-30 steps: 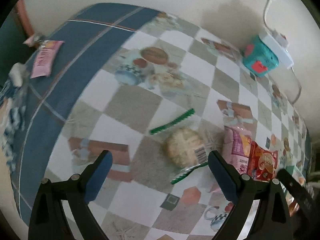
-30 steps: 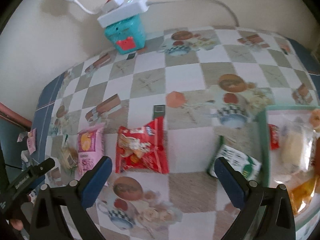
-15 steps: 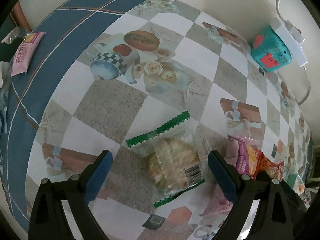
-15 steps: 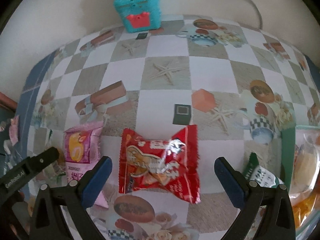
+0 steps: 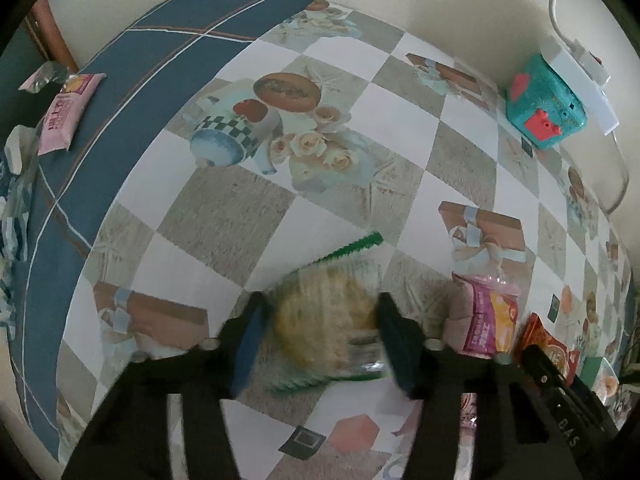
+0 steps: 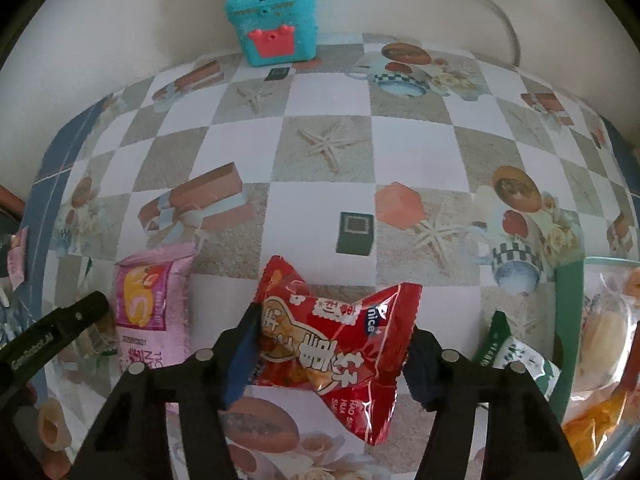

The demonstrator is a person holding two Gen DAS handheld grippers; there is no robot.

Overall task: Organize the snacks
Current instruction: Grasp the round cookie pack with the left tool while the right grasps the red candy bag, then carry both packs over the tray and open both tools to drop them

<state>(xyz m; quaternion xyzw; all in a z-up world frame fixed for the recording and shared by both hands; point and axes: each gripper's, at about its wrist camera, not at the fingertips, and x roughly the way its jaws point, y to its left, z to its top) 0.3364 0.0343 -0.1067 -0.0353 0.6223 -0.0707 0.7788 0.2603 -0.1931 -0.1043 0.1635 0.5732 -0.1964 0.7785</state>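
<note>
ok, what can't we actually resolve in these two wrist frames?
- Clear cookie pack, left wrist: motion blur hides its label and pad contact.
- Tray contents, right wrist: cut off by the right edge.
- Green-white packet, right wrist: partly behind the right gripper.
- Red snack bag: lower end behind the fingers.

Both fisheye views are evenly, softly lit; frame corners vignette to black and straight lines bow at the edges. In the left wrist view the left claw point(image 5: 320, 336) and the clear-wrapped biscuit pack point(image 5: 328, 320) show motion blur. The red snack packet point(image 6: 340, 344) carries glare highlights.
</note>
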